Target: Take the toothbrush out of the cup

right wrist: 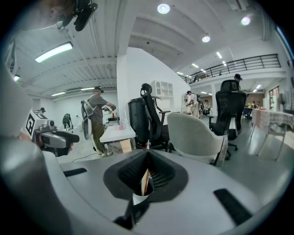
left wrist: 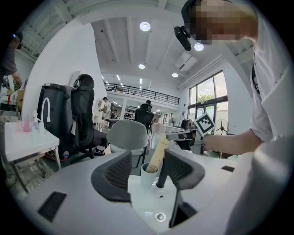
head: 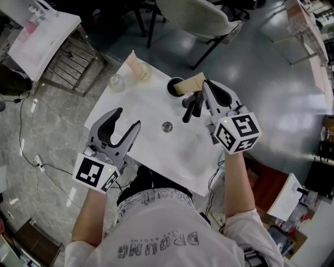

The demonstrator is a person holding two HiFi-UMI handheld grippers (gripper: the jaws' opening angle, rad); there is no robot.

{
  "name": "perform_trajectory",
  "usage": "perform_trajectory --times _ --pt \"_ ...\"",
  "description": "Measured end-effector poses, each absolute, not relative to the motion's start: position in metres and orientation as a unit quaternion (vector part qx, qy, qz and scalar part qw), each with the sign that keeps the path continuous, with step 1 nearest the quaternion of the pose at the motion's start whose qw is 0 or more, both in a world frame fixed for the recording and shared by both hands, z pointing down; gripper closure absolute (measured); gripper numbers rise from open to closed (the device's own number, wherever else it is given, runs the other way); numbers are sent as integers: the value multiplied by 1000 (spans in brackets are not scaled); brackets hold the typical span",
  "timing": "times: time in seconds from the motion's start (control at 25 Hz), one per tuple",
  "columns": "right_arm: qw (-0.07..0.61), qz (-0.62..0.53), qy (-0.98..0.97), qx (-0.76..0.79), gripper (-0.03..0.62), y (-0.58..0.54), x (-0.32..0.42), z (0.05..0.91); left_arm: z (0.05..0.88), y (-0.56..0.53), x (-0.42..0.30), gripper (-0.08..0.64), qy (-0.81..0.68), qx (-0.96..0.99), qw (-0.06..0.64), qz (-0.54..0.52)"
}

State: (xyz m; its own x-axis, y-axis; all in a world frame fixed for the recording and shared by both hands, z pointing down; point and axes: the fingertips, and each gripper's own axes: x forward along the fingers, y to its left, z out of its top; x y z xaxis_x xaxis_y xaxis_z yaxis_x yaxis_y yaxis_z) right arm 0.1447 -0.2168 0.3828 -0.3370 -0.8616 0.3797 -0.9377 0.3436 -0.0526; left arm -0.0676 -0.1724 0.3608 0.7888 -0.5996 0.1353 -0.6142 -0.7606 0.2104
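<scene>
Now the right tool [head: 204, 88] reaches from the right side of the white tabletop [head: 151, 151] toward its far edge, jaws pressed together on the upper end of the toothbrush [head: 192, 82], a flat tan pack. In the right gripper view only a thin tan-and-white edge shows between the dark pads. The pack is tilted, its top leaning toward the right tool, and its lower end sits inside the mouth of the cup [head: 171, 87]. The cup is white with a dark inside and stands upright near the far edge of the tabletop. Just beside the cup, on the side nearer the person, a dark stick [head: 190, 108] slants down to the tabletop. What it is I cannot tell, nor whether it touches the tool above it. A small round metal disc [head: 167, 126] lies flat near the middle of the tabletop, apart from the cup. The left tool [head: 129, 119] hangs over the near left part of the tabletop, well apart from the cup, with its jaws wide and nothing between the pads. Its own view looks through that gap at the cup and pack farther off. A clear bottle [head: 116, 82] stands at the far left corner, and a pale chair [head: 193, 15] sits on the floor beyond the tabletop.
</scene>
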Motion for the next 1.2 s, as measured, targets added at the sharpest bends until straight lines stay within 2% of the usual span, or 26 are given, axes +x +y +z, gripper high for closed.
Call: perform_trajectory --times 1.2 --pt "105 83 -795 592 583 -152 96 318 326 -130 -134 318 -316 944 94 -3"
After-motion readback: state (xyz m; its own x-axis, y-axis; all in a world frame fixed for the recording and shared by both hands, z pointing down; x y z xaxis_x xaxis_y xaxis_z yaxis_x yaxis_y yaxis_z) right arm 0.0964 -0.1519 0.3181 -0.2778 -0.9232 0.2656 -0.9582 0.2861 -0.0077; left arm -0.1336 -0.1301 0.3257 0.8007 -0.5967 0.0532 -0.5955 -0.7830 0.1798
